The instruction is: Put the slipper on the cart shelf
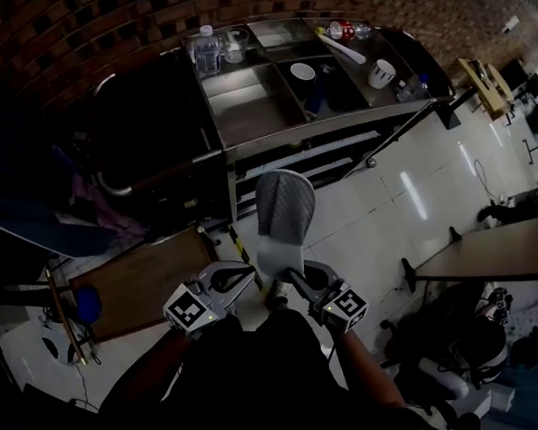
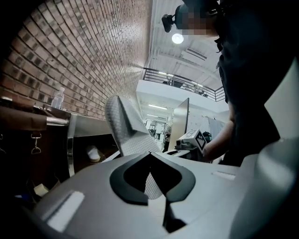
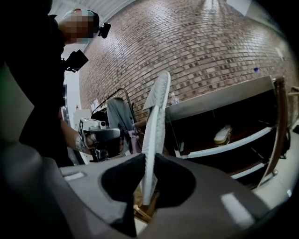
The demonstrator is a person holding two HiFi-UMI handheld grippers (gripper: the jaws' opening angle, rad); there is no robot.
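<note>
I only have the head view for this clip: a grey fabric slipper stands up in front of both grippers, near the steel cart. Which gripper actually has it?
Observer: The right gripper. In the right gripper view its jaws press on the sole of the grey fabric slipper, which is held upright and edge-on.
Operator: And the left one?
Observer: The left gripper is shut. Its jaw tips meet with nothing between them, and the slipper stands beyond them.
Operator: Anything on the shelves?
Observer: Yes, a second pale slipper lies on a white shelf under the top of the steel cart.
</note>
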